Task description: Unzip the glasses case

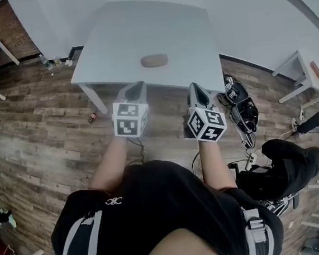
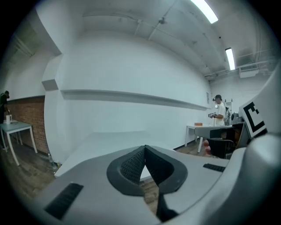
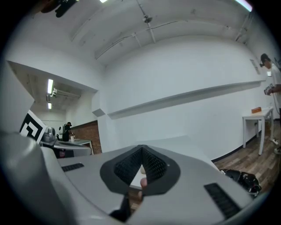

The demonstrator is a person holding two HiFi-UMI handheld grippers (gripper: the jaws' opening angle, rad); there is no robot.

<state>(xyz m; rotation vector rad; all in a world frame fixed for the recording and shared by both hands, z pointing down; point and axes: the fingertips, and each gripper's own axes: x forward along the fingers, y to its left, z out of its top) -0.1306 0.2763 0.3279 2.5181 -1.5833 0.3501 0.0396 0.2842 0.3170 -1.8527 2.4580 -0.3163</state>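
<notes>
Two grippers up, both short of the target. Left gripper [image 1: 135,88]: jaws pressed together, nothing between them. Right gripper [image 1: 199,90]: same, jaws together and empty.

Glasses case [image 1: 154,60] flat on the white surface [image 1: 111,39], near its middle, apart from both grippers. Long axis across the head view, left to right. Ahead of the jaws, and sideways between the two grippers. Closer to the left one, farther from the right. Zip pull too small to make out. Case not clearly picked out in either gripper view.

Judged: unzipping not begun. Reach forward and down needed first. Probably one gripper to steady the case and the other for the pull. Side of the pull unknown, so roles open.
</notes>
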